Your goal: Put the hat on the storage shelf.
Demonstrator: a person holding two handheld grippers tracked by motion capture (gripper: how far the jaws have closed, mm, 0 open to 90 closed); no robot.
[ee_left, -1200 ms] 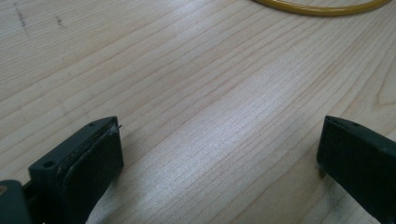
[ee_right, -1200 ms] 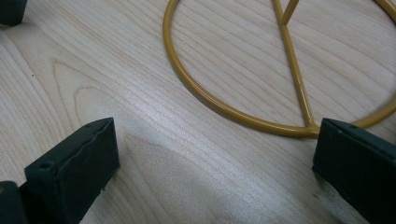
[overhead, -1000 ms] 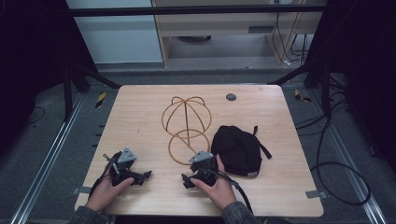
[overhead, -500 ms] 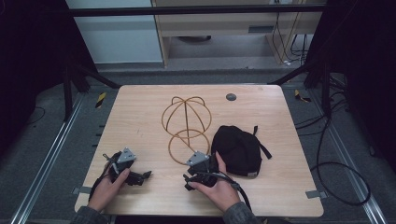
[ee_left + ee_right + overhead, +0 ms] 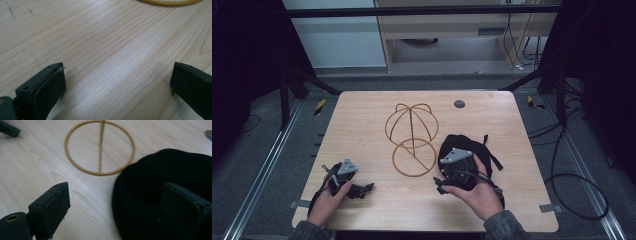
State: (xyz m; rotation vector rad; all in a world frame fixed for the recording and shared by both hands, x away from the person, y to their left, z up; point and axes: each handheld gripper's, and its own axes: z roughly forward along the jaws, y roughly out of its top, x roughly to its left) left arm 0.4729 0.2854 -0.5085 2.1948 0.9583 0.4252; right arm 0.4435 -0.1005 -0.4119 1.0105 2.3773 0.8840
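Your right gripper (image 5: 443, 186) sits at the near edge of the black cap (image 5: 472, 150), jaws spread wide and holding nothing. The right gripper view gives you what the high view can't: one jaw hangs over bare wood, the other over the cap's dark cloth, so the gripper (image 5: 113, 202) straddles the cap's (image 5: 160, 195) rim. The cloth reads matte and soft, a rounded dome with no sheen. From above you pick up something the close view misses: a strap (image 5: 494, 159) trailing off the cap's far side.

Just ahead of your right jaws and to their left lies the wire hat stand (image 5: 100, 147), seen here as a thin golden ring with one straight bar across it, flat on the table. The high view shows the rest of that stand (image 5: 411, 139): a cage of curved wires rising beyond the ring, dome-shaped, hollow.

Your left gripper (image 5: 364, 189) rests low on the table (image 5: 362, 125), well apart from the cap. Its own view shows the gripper (image 5: 117, 77) with jaws wide apart, nothing between them but pale wood with a fine straight grain. A sliver of the yellow ring curves across the top edge, well ahead. The jaw pads look flat, black and rubbery.
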